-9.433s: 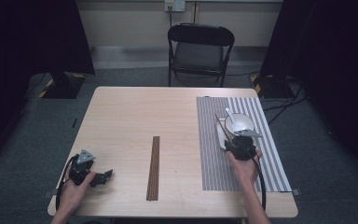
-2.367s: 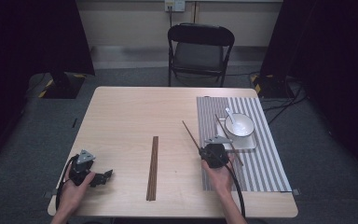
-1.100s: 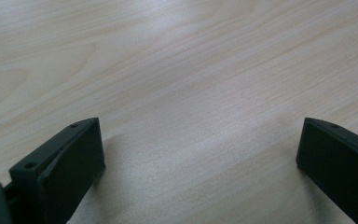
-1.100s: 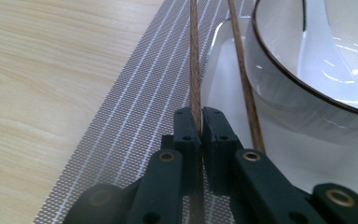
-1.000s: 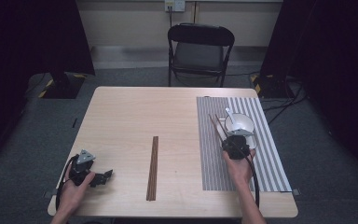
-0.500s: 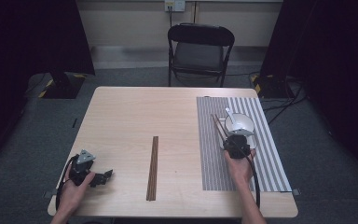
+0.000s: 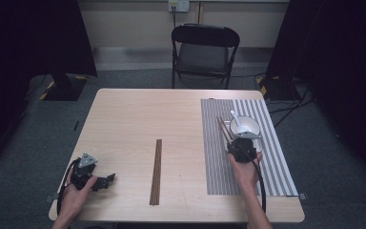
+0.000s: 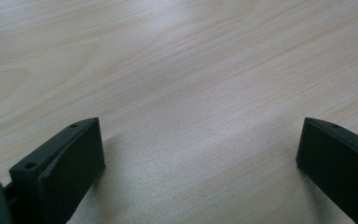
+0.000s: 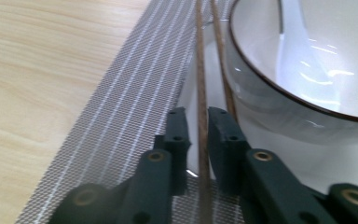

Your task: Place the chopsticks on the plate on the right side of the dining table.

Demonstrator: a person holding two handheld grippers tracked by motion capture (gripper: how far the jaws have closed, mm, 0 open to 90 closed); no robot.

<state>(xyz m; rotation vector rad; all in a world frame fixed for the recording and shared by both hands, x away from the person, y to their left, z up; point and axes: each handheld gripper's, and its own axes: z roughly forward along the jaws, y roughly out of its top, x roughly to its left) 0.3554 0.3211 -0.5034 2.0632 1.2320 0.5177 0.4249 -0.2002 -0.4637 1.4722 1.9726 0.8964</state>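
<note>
Since a couple of seconds ago, the right gripper (image 7: 240,145) has carried its chopstick (image 9: 201,112) from the bare wood onto the striped placemat (image 7: 214,167), right beside the white bowl (image 7: 244,126); the left gripper (image 7: 106,181) has not shifted. Nearest the person, the left gripper rests at the front left corner of the table (image 7: 133,114), and the left gripper view shows its jaws wide apart over plain wood with nothing between them. To its right, near the middle of the table, two chopsticks (image 7: 157,171) lie side by side, pointing away from the person. Farther right, the right gripper sits low over the placemat; in the right gripper view its jaws are clamped on the thin wooden chopstick, which runs forward along the left side of the bowl. A second chopstick (image 9: 220,56) lies just beside it, close against the bowl's wall. A white spoon (image 9: 294,32) rests inside the bowl. Beyond the table stands a black folding chair (image 7: 205,47).
</note>
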